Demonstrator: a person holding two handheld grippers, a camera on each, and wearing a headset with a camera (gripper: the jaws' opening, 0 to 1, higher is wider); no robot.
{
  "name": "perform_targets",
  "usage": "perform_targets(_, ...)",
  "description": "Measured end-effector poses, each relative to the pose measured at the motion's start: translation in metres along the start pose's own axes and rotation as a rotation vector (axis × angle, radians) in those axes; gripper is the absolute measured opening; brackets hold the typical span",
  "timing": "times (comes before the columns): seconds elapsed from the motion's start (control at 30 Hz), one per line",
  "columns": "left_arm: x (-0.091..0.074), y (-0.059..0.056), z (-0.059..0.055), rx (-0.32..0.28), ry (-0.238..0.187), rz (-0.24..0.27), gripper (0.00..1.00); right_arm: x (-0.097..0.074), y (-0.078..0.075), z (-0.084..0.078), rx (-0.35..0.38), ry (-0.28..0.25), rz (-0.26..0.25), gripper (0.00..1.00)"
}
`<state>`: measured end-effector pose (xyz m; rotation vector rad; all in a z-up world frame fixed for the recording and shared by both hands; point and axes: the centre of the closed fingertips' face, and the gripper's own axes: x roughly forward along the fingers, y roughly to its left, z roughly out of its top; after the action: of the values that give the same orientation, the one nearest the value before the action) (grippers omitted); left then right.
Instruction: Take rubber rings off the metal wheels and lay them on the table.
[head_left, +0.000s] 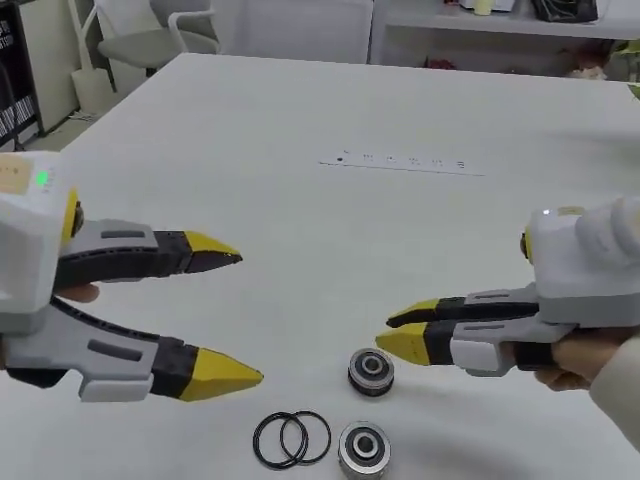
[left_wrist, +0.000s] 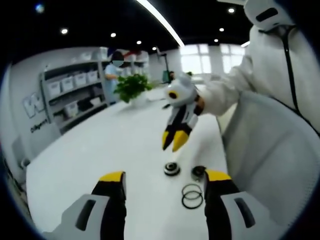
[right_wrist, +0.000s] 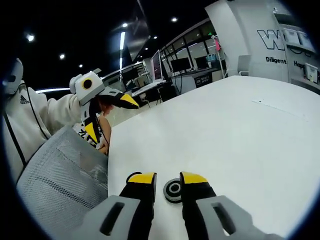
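Left gripper (head_left: 250, 317) held wide, right gripper (head_left: 385, 333) narrow, both empty. Wheel (head_left: 371, 370) judged heavy; its rubber ring (head_left: 352, 374) stretchy, best pinched at rim.

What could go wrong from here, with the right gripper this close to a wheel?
The far wheel lies loose on the smooth table. The right gripper, its fingers narrowly parted, could shove it away instead of catching it. The two rubber rings lie overlapped close to the table's near edge, so a sweep of the wide-open left gripper might knock them off.
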<state>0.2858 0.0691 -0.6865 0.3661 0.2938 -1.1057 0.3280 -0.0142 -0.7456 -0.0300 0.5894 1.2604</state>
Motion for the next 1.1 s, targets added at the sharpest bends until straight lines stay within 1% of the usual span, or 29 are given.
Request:
perform_targets(0.13, 0.013, 0.002, 0.007, 0.021, -0.002, -0.020, 0.62, -0.004, -0.006, -0.006, 0.000, 0.001, -0.022, 0.16)
perform_targets(0.23, 0.024, 0.004, 0.010, 0.042, -0.003, -0.037, 0.59, -0.005, -0.010, -0.012, 0.003, 0.006, -0.031, 0.16)
perform_targets(0.27, 0.030, 0.005, 0.010, 0.042, -0.004, -0.037, 0.58, -0.005, -0.011, -0.013, 0.004, 0.009, -0.034, 0.17)
perform_targets(0.4, 0.045, 0.005, 0.008, 0.049, 0.002, -0.060, 0.56, -0.005, -0.015, -0.022, 0.001, 0.024, -0.043, 0.17)
perform_targets(0.5, 0.056, 0.007, 0.009, 0.046, -0.006, -0.064, 0.53, -0.004, -0.016, -0.028, 0.006, 0.034, -0.040, 0.17)
perform_targets(0.57, 0.063, 0.007, 0.009, 0.046, -0.011, -0.073, 0.52, -0.003, -0.017, -0.033, 0.008, 0.042, -0.041, 0.17)
perform_targets(0.73, 0.078, 0.006, 0.002, 0.043, 0.007, -0.091, 0.49, 0.000, -0.017, -0.040, 0.000, 0.057, -0.037, 0.18)
perform_targets(0.8, 0.084, 0.005, 0.001, 0.040, 0.004, -0.095, 0.48, 0.003, -0.016, -0.042, -0.003, 0.065, -0.035, 0.19)
perform_targets(0.87, 0.091, 0.004, -0.002, 0.035, 0.006, -0.104, 0.46, 0.005, -0.016, -0.044, -0.005, 0.071, -0.032, 0.20)
perform_targets(1.0, 0.104, 0.002, -0.012, 0.029, 0.030, -0.111, 0.40, 0.010, -0.015, -0.049, -0.020, 0.089, -0.027, 0.20)
perform_targets(1.1, 0.112, -0.003, -0.019, 0.015, 0.049, -0.129, 0.38, 0.013, -0.014, -0.052, -0.037, 0.101, -0.017, 0.20)
